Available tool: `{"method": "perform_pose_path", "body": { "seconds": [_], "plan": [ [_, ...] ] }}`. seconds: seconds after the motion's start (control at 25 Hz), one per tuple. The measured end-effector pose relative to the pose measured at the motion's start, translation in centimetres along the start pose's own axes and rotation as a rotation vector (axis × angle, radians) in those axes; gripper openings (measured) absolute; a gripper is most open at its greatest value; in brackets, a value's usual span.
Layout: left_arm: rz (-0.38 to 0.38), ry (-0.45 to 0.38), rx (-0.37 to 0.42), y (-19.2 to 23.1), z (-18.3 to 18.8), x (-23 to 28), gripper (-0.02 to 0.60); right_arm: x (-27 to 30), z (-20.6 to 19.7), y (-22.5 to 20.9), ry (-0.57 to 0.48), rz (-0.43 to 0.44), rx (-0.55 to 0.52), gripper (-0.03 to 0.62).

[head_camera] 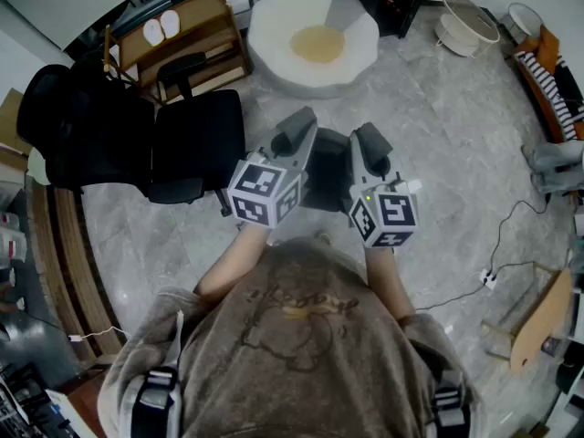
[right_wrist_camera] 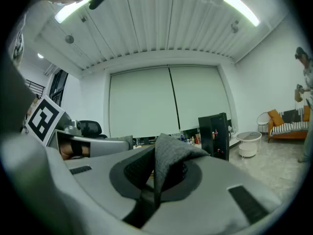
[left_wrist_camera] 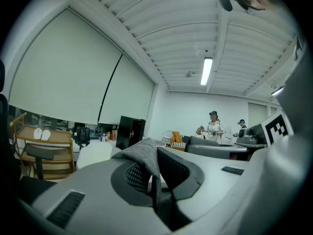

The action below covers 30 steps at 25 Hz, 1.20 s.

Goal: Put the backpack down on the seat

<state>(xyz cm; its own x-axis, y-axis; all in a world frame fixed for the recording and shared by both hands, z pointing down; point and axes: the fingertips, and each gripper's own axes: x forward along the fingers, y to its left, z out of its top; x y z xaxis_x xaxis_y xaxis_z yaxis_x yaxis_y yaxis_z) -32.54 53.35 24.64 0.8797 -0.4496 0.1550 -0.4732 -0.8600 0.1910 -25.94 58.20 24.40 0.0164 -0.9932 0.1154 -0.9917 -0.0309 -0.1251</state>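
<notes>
A dark grey backpack hangs in front of me between my two grippers, above the marble floor. My left gripper is shut on a fold of its grey fabric. My right gripper is shut on another fold of that fabric. Both gripper views tilt up toward the ceiling, so the bag's body is hidden in them. A black office chair with an empty seat stands just left of the left gripper. A round white seat with a yellow cushion lies farther ahead.
A wooden chair with white slippers on it stands at the back left. White round tables and an orange sofa are at the back right. A cable and plug strip lie on the floor at right, near a wooden chair. Two people stand far off.
</notes>
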Motion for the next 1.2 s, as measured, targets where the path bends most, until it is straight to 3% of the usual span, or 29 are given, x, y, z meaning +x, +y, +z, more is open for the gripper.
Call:
{"method": "perform_pose_path", "body": {
  "seconds": [0.76,1.2],
  "plan": [
    [-0.116,0.055,0.026,1.7,0.0,-2.5,0.031,0.9,0.0,2.4,-0.014,0.014,0.043,0.028],
    [-0.115,0.043,0.038,3.0,0.6,-0.6,0.031,2.6,0.4,1.8,-0.018,0.013,0.038,0.028]
  ]
}}
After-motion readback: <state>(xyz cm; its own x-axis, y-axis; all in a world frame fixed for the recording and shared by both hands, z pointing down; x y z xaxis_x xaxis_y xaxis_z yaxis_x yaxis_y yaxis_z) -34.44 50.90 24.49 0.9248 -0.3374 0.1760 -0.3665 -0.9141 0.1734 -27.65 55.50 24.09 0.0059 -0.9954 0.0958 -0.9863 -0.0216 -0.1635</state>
